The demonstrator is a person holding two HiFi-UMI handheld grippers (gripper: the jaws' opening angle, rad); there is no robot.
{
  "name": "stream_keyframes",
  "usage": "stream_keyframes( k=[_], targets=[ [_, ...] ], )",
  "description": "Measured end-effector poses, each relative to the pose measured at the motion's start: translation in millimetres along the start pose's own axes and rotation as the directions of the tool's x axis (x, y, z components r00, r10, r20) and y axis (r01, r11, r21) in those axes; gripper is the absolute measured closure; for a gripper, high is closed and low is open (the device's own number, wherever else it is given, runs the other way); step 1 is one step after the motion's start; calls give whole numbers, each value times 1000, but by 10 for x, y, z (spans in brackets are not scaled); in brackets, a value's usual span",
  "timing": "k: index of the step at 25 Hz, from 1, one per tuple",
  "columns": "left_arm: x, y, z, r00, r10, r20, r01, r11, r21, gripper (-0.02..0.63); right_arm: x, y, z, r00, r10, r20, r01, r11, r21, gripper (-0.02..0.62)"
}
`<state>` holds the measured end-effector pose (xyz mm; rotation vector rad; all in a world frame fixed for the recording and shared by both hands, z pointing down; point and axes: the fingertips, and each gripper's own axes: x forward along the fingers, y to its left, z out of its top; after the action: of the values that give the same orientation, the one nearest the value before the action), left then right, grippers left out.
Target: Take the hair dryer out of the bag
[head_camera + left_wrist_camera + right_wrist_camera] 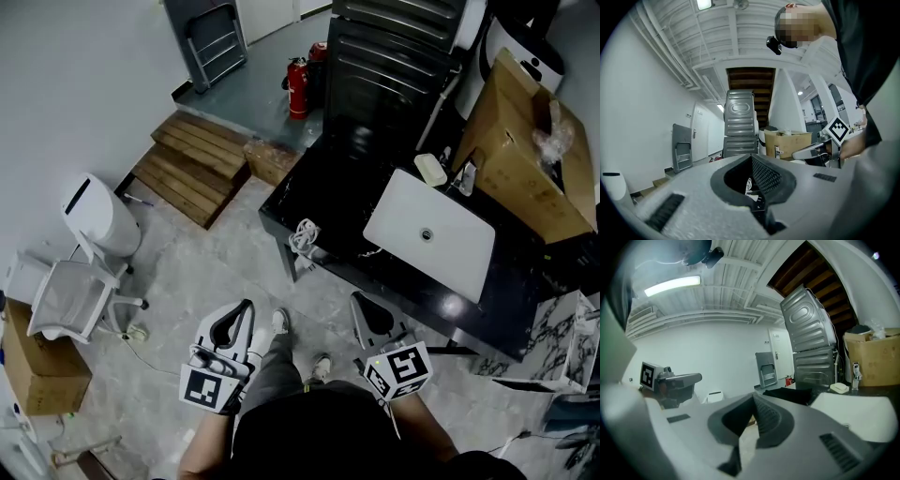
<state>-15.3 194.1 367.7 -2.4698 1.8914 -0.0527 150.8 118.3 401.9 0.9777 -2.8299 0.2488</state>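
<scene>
No hair dryer shows in any view. A black bag (794, 394) lies on the dark counter (319, 202) beside the white sink (429, 232); in the head view it is hard to tell from the black top. A white coiled cord (305, 234) hangs at the counter's near corner. My left gripper (247, 306) and right gripper (356, 298) are held close to my body, short of the counter and pointing toward it. In the left gripper view the left gripper (751, 157) is shut with nothing between its jaws. The right gripper (753, 397) is likewise shut and empty.
Stacked grey appliances (394, 47) and a cardboard box (525, 150) stand behind the counter. A soap dish (431, 169) sits by the sink. A red fire extinguisher (297, 86), wooden steps (192, 167), a white bin (98, 214) and a white chair (70, 295) stand on the floor to the left.
</scene>
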Motion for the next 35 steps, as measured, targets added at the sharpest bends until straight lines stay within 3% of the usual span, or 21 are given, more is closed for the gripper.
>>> stream_keyframes(
  k=[14,24,30,35],
  targets=[
    [816,887,-178,996,-93,-3,93,994,-61,583,969,-271,136,996,-78,-54,77,997,-6,583],
    [1493,1560,-229,980,-199,18,199,976,-84,583,1775,-381,322,985,-146,-89,144,989,-30,581],
    [1759,1678,-439,958,-285,-21,281,954,-101,583,1937,-389,379,973,-209,-97,207,978,-30,583],
    [1995,1525,-527,935,-353,-34,347,930,-120,583,1875,-532,290,960,-253,-122,253,967,-15,583]
  ],
)
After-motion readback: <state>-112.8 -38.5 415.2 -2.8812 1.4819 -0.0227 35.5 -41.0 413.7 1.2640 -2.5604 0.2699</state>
